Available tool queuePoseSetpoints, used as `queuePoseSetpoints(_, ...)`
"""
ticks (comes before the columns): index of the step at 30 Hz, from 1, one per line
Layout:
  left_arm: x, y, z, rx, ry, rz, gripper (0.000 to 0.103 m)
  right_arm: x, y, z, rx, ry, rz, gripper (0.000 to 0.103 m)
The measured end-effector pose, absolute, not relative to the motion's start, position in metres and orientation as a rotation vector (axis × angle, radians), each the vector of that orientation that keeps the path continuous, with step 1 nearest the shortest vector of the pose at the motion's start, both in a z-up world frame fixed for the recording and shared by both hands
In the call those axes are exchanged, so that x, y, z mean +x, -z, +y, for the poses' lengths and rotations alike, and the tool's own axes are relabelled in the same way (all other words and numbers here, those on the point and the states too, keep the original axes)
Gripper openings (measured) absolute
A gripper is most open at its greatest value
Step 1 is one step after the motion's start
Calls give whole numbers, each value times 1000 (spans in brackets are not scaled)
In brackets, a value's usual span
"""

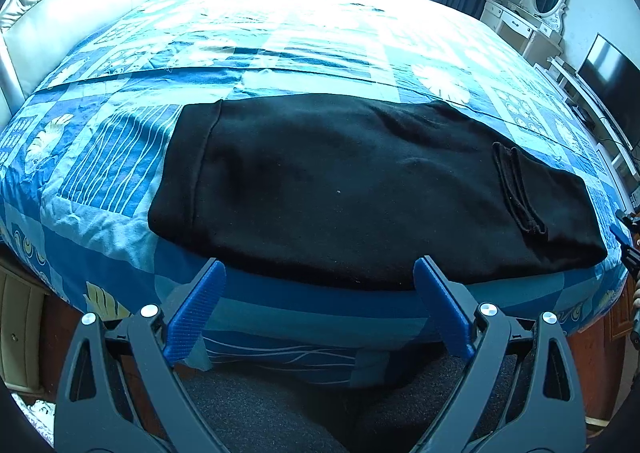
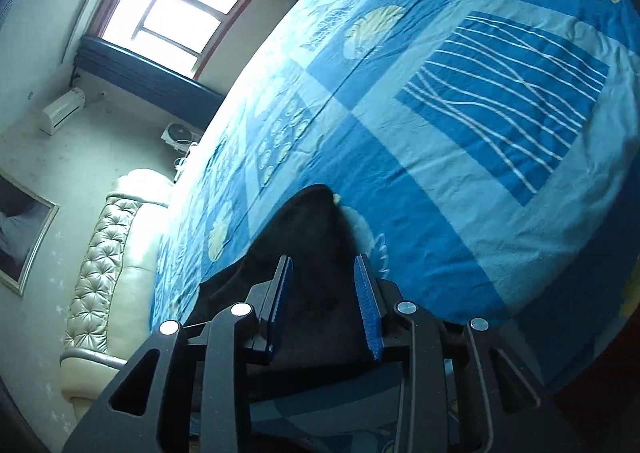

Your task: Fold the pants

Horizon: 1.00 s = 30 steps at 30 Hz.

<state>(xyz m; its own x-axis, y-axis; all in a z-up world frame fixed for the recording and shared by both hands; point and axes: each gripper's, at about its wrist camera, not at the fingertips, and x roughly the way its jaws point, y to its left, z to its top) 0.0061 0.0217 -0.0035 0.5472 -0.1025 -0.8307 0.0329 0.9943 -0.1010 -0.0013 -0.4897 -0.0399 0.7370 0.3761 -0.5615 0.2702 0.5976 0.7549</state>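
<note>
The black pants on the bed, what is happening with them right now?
A person with a gripper in each hand is folding black pants on a bed with a blue patterned sheet. The pants lie flat, already folded into a compact shape near the bed's edge. The left gripper hangs open in front of them, holding nothing. The right gripper is over one end of the pants, jaws apart, not pinching the cloth.

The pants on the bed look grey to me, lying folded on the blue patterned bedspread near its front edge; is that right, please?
Not quite: the pants are black, not grey, as the left wrist view shows. They do lie folded on the blue patterned bedspread near its front edge.
</note>
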Motion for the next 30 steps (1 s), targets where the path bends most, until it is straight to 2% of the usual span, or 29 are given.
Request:
queuePoseSetpoints(10,5,2,23,-57,76,980,95,72,70,-335,911,-470,1032,36)
queuePoseSetpoints(20,7,2,25,-60,75,982,95,79,95,-304,917,-508,1113,38)
queuePoseSetpoints(26,13,5,33,-63,78,989,95,74,98,-302,902,-507,1101,38)
queuePoseSetpoints(30,24,5,64,-201,168,1024,95,74,100,-304,918,-516,1098,38)
